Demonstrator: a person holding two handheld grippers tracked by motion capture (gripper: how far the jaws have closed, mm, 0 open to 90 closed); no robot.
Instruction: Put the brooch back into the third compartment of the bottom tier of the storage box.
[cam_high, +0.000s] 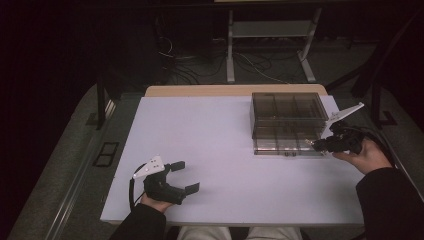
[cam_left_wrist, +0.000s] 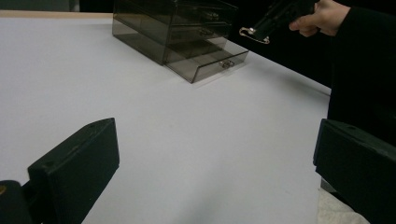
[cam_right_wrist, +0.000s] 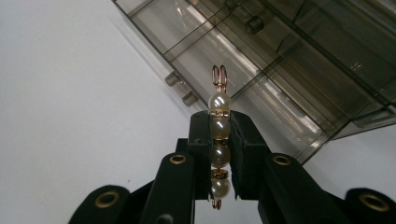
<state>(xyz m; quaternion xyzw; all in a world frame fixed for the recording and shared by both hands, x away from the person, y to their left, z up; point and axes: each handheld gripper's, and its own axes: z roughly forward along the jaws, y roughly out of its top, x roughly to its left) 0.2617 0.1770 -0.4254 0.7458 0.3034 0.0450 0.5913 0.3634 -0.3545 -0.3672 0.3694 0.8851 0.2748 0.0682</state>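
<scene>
The right tongs are clamped on a pearl pin, a gold safety-pin strung with pearls, held above the pulled-out bottom drawer of a smoked clear drawer box at the far right of the white worktop. The left tongs stand wide and empty over the near left of the worktop, well apart from the box.
</scene>
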